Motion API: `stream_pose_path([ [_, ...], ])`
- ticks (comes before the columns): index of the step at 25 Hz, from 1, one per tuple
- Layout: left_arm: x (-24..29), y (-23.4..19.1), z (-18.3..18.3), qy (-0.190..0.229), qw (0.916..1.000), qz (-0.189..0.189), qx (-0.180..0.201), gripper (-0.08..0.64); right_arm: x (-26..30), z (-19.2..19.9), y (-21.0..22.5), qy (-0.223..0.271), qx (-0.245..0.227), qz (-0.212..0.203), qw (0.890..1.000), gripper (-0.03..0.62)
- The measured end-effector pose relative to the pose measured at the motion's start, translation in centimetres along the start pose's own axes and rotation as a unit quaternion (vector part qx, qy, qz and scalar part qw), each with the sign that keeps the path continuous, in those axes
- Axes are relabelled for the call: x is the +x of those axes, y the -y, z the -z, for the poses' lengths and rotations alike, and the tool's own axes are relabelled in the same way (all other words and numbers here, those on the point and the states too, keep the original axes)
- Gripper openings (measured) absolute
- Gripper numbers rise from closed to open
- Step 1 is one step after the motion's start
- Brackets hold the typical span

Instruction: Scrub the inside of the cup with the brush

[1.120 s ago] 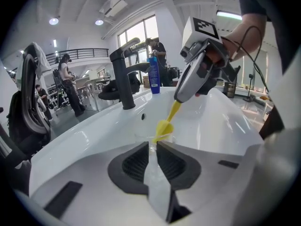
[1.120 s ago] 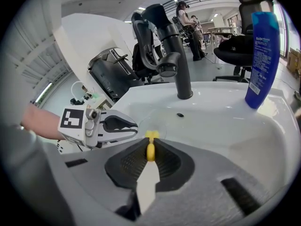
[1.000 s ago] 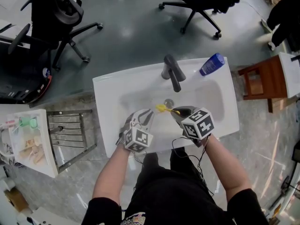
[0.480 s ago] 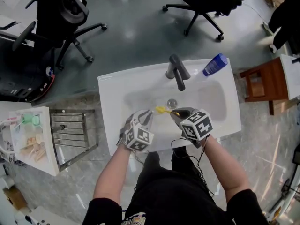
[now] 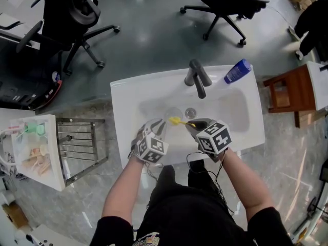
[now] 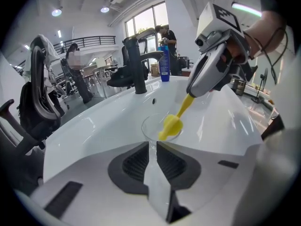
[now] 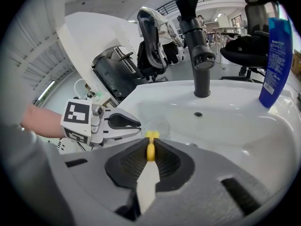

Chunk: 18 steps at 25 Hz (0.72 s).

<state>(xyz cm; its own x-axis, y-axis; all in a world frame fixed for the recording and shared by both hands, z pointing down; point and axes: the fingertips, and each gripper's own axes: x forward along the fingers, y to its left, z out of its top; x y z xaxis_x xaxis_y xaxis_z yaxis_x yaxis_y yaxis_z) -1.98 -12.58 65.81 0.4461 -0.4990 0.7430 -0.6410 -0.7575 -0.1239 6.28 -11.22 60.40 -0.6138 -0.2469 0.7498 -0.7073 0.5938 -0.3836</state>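
The left gripper [image 6: 153, 145] is clamped on the clear glass cup [image 6: 159, 126]: its two dark pads stand nearly together with the thin wall of the glass pinched between them, and the round mouth of the cup sits just past its tips, over the white sink [image 5: 233, 104]. The right gripper [image 7: 150, 144] is clenched on the yellow brush [image 6: 171, 125] — the handle runs out between its pads and slants down toward the left gripper, and the bulbous yellow head lies at the cup's mouth, inside the outline of the rim as the left gripper view shows it. In the head view the two grippers sit side by side at the near edge of the basin, tips angled toward each other, with cup and brush meeting between them. Just ahead of the right gripper's tips is the round drain [image 5: 190, 112], and farther ahead of both grippers rises the dark faucet [image 5: 197, 79], its spout reaching back over the basin toward them. Beyond the right gripper and off to its right, a blue bottle [image 5: 237, 71] is at the sink's back corner — lying down as the head view shows it. Well off to the left gripper's left stands a wire rack [image 5: 77, 146], and far past the sink are black office chairs [image 5: 72, 19] on the grey floor.
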Motion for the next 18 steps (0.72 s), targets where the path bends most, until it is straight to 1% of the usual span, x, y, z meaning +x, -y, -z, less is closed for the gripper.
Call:
stream_pose_path([
  [9,-1.1,-0.5,-0.4,0.021,0.9998,-0.005,-0.003,0.048,0.1,-0.4,-0.7,0.000,-0.009,0.003,1.000,0.035],
  [13,-2.1,-0.9,-1.2,0.031,0.9995,-0.009,-0.005,0.048,0.0,-0.7,-1.0,0.003,-0.011,0.008,1.000,0.035],
  [18,-3.6,-1.3,-2.4,0.057,0.9981,-0.010,-0.018,0.048,-0.5,-1.1,-1.3,0.016,-0.011,0.019,1.000,0.035],
])
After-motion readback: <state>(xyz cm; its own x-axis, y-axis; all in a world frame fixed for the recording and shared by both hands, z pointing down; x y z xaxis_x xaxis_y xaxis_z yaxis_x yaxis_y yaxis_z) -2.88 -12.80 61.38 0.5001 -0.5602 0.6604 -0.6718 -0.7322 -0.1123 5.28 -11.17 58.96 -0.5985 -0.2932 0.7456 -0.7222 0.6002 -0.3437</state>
